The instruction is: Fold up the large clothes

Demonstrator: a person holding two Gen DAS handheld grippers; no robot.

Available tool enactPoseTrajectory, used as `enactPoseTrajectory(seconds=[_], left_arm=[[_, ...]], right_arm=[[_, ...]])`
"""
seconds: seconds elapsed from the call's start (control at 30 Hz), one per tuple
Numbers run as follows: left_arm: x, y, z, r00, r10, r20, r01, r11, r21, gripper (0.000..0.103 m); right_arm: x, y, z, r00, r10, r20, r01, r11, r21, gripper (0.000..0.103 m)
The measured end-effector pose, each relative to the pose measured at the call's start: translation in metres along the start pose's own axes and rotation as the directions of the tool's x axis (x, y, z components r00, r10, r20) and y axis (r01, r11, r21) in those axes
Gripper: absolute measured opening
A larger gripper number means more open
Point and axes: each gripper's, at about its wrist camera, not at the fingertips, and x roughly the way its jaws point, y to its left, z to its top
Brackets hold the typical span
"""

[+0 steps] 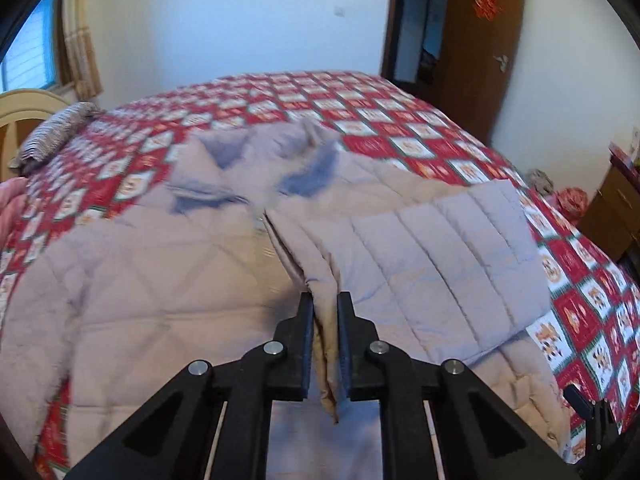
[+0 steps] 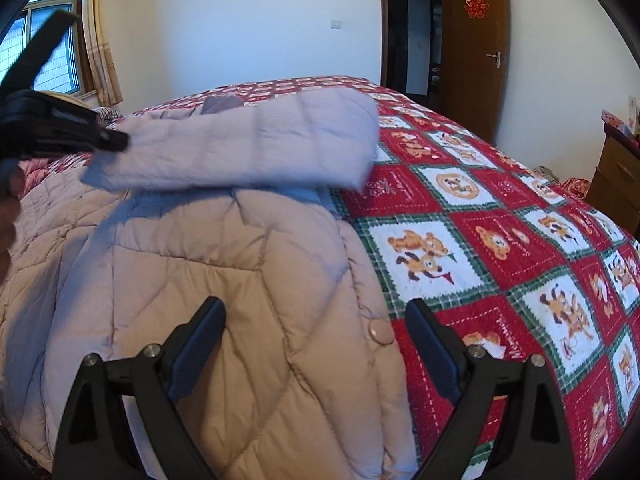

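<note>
My left gripper (image 1: 325,300) sits at the bottom centre of the left view, its jaws pinched narrow on a doubled fold of the coat (image 1: 160,280); the beige cloth runs between the pads and hangs out below them; the coat itself is pale, quilted and spread across the bed (image 1: 400,120), filling the lower and middle frame, with its collar crumpled in the upper middle; a sleeve (image 1: 452,252) lies folded across the coat at the right of centre, its end toward the right edge of the cloth; the bed wears a red, white and green checked cover with bear pictures

In the right view my right gripper (image 2: 316,312) stands at the bottom centre with its jaws wide and nothing between the pads; the left finger is over the coat (image 2: 200,300), the right finger over the bed cover (image 2: 500,240), and the coat's edge with a round snap (image 2: 376,331) runs between them; whether the tips touch the cloth I cannot tell; the sleeve (image 2: 248,144) shows blurred in the upper middle, above the coat; my left gripper (image 2: 120,142) enters from the upper left, with its tip at the sleeve's left end; a brown door (image 2: 476,52) stands open at the upper right, a window (image 2: 48,44) at the upper left
</note>
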Motion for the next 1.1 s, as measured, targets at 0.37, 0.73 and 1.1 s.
enactPoseTrajectory(seconds=[0.37,0.73,1.1], left_arm=[[0.009,0.082,-0.013,0.983,0.181,0.029,-0.181,0.983,-0.014,0.009],[0.034,0.107,-0.029,0.956,0.291,-0.032,-0.293,0.953,-0.073,0.021],[0.036,0.1,0.004,0.896,0.439,0.067,-0.424,0.891,-0.158,0.087]], right_arm=[[0.006,0.0,-0.002,1.0,-0.01,-0.024,0.009,1.0,-0.007,0.095],[-0.008,-0.001,0.014,0.999,0.006,-0.039,-0.007,1.0,-0.031,0.095],[0.015,0.001,0.129,0.995,0.055,0.082,-0.052,0.998,-0.036,0.083]])
